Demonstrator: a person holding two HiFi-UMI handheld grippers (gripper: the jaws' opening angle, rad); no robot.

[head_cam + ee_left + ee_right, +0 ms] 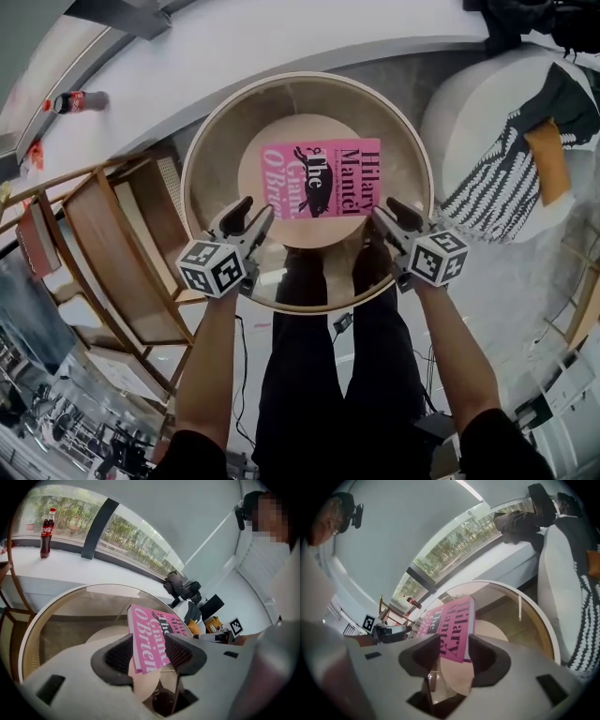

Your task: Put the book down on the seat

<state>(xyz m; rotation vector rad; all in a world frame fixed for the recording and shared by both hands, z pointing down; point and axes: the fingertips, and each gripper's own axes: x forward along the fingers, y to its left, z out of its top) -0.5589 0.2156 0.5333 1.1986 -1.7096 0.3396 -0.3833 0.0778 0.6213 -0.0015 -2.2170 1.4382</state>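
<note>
A pink paperback book lies flat on a round glass top with a pale wooden rim. My left gripper is at the book's near left corner and my right gripper at its near right corner. In the left gripper view the book shows between the spread jaws of the left gripper, and the pads are not pressing on it. The right gripper view shows the same: the book sits between the wide jaws of the right gripper, ungripped.
A cola bottle stands on the white window ledge at far left. Wooden shelving stands left of the round top. A white rounded seat with a striped cloth is at right. My legs and shoes show through the glass.
</note>
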